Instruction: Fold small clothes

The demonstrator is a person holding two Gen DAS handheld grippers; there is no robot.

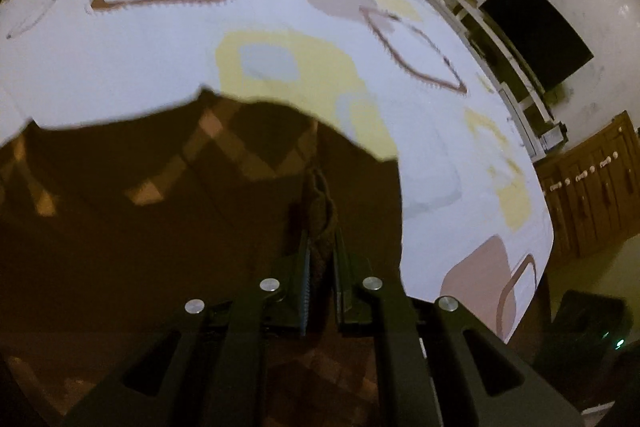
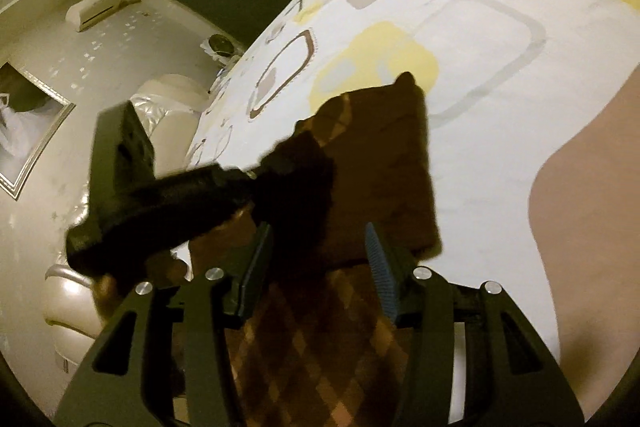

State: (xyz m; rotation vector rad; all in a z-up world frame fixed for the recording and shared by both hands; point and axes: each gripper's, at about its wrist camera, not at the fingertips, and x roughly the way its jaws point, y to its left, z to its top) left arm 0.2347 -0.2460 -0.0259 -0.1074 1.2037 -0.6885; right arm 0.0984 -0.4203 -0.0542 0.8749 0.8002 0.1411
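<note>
Mid-fold: your left tongs (image 1: 320,227) are clamped on the brown garment's (image 2: 360,163) edge, carrying it over the bed (image 1: 160,59). Right tongs (image 2: 320,259) stand apart, gripping nothing. Next: lay edges aligned, then release.

garment (image 1: 140,227): soft matt brown cloth, woven with a diamond check
bedsheet (image 1: 160,47): smooth matt printed cotton-like cloth
left gripper (image 1: 320,267): matt black plastic, shiny metal rivets
finger pads (image 2: 380,259): ribbed blue rubber-like surface
cupboard (image 1: 592,183): varnished wood

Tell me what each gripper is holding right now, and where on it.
Left gripper pinches a bunched edge of the brown checked cloth. Right gripper is open, holding nothing.
</note>
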